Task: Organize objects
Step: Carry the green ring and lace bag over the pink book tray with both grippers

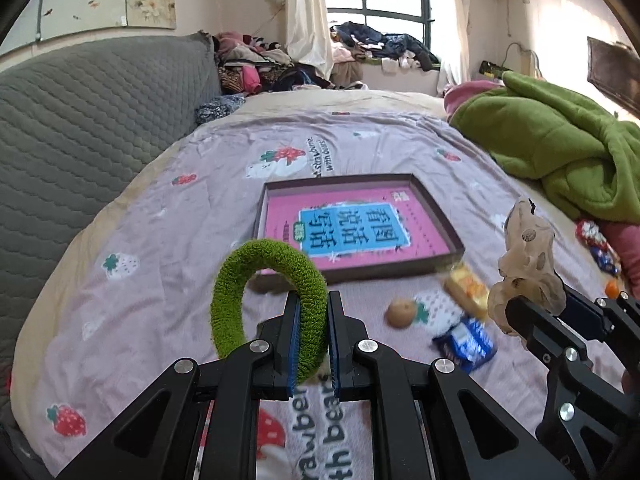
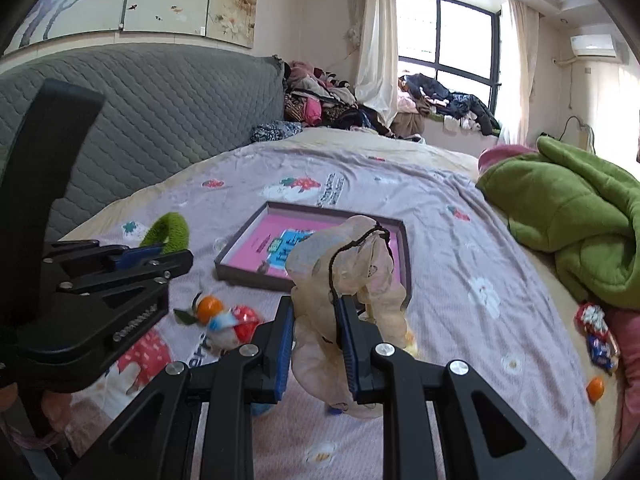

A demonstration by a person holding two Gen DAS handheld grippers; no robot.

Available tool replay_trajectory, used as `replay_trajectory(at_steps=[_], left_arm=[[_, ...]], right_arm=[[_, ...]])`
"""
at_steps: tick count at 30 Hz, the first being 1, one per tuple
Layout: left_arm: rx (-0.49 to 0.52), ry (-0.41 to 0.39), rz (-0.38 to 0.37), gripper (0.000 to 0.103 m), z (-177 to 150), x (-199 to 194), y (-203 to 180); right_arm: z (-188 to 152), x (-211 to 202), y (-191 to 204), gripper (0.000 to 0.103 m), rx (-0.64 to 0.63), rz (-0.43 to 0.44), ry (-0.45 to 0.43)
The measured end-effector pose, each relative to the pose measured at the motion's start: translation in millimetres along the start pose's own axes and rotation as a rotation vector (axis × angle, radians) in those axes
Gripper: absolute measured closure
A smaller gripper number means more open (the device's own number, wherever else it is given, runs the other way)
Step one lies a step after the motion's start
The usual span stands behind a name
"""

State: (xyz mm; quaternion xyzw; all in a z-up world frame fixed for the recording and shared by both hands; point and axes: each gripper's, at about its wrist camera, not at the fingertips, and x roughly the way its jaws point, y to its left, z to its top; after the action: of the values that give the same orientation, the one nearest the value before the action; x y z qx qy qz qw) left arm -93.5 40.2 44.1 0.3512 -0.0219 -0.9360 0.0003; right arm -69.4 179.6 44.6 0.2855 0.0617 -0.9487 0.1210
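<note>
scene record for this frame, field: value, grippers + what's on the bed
left gripper: shut on green scrunchie, lifted above the bed
right gripper: shut on beige drawstring pouch, lifted
tray: shallow dark box on the bedspread, pink booklet lying flat inside
loose items: small orange, blue snack packet, red-white snack packet
far right: green blanket, bunched

Partial "with bears" lettering on the bedsheet (image 1: 328,420); upside-down Chinese characters on the pink book (image 1: 352,232).
</note>
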Motion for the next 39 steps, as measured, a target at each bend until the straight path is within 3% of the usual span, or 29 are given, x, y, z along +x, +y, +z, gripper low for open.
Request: replay_trajectory(at_steps=[26,39], left_arm=[[-0.044,-0.022,0.018,0.091,81,73,24],[-0.036,-0.027,0.023,0.091,112,107,27]], right_arm=[[92,63,-10,0.080,-0.024,-0.025,-0.089],[103,94,-23,0.080,-0.027,-0.038,-0.084]])
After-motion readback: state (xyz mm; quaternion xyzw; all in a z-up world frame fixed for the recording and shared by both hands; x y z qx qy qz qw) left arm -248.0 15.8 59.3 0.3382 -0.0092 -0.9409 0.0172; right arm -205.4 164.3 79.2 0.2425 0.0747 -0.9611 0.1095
